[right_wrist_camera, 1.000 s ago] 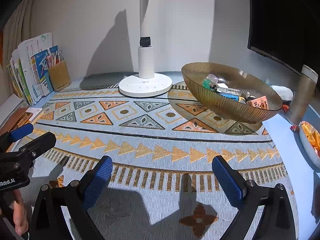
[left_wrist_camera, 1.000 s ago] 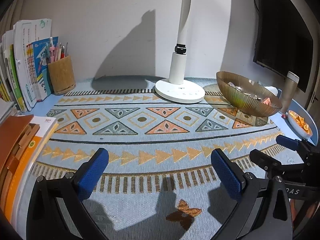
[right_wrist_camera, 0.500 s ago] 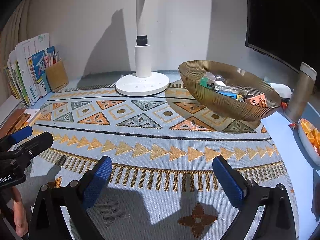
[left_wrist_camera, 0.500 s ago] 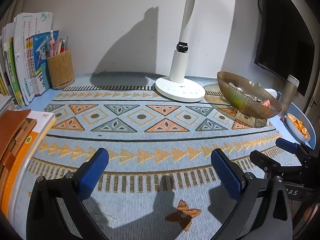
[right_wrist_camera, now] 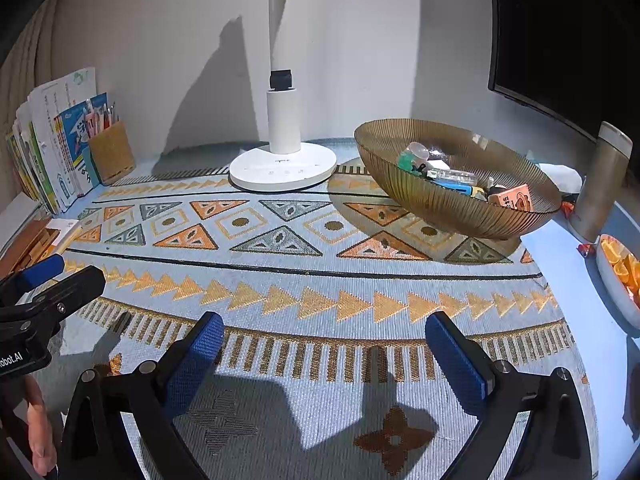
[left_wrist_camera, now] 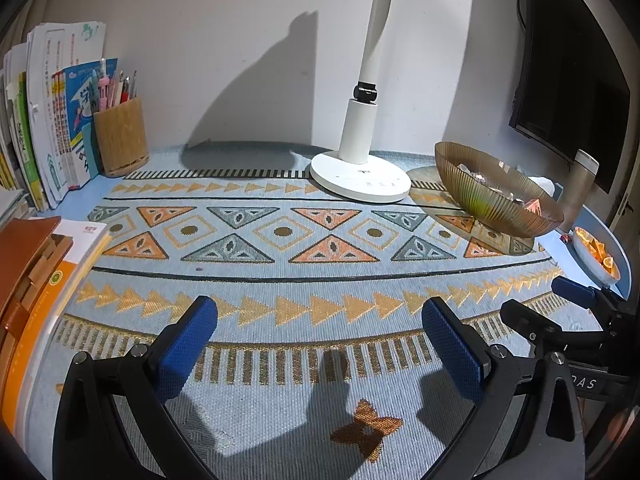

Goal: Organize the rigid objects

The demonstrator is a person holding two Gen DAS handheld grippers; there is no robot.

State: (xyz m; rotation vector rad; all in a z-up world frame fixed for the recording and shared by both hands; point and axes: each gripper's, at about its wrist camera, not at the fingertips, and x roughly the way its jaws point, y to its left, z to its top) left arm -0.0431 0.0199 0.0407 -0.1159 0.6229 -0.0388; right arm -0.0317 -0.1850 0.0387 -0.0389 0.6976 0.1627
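Note:
An amber ribbed glass bowl (right_wrist_camera: pixel 452 204) stands at the back right of the patterned mat (right_wrist_camera: pixel 304 280). It holds several small rigid items, among them a green-capped bottle (right_wrist_camera: pixel 412 156), a blue pen and an orange box (right_wrist_camera: pixel 514 198). The bowl also shows in the left wrist view (left_wrist_camera: pixel 492 196). My left gripper (left_wrist_camera: pixel 320 344) is open and empty over the mat's near edge. My right gripper (right_wrist_camera: pixel 326 354) is open and empty, to the right of the left one and well short of the bowl.
A white lamp (right_wrist_camera: pixel 282 164) stands at the back centre. A wooden pen holder (left_wrist_camera: pixel 120 136) and upright books (left_wrist_camera: pixel 52 120) are at the back left. Stacked books (left_wrist_camera: pixel 28 280) lie at the left edge. A tumbler (right_wrist_camera: pixel 600 184) and a fruit dish (right_wrist_camera: pixel 620 272) are at the right.
Both grippers have drawn back and lifted slightly; the far objects look a little smaller. Nothing on the table moved. Both stay open and empty.

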